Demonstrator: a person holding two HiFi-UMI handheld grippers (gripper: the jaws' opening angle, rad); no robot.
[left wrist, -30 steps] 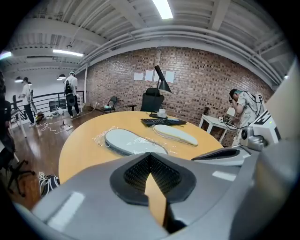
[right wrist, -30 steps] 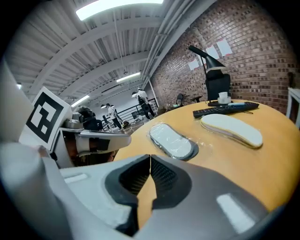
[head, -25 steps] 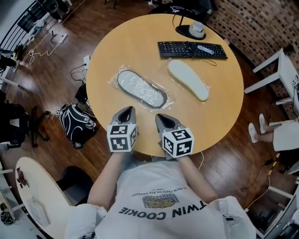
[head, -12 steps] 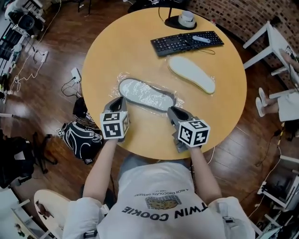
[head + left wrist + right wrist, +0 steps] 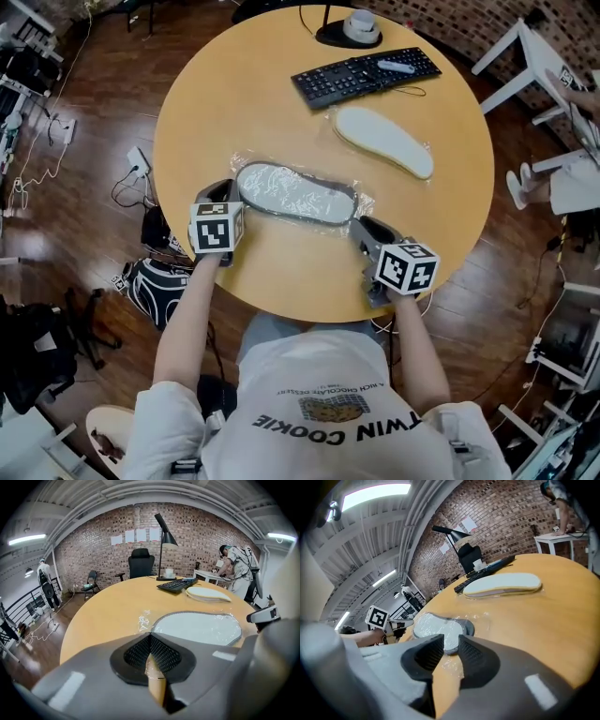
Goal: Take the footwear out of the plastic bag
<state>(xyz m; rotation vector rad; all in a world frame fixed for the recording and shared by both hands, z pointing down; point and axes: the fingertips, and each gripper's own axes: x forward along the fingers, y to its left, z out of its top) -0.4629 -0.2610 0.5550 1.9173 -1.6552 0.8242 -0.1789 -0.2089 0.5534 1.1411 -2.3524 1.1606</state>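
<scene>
Round table [image 5: 253, 103] | footwear [image 5: 292, 190] in plastic bag [image 5: 362, 200] | shirt [image 5: 319, 375]: TWIN COOKIE, seemingly

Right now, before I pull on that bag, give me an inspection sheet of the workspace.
Surface: round wooden table.
Job's things: grey-rimmed insole flat inside plastic bag, mid-table.
Clutter: second insole, keyboard, lamp base behind.
Grippers: left gripper shut at bag's left end; right gripper open, jaws have just been opening, film edge between them, unpinched.
Cables: keyboard lead on table; cords on floor.
Surroundings: black bag on floor, white desk.
</scene>
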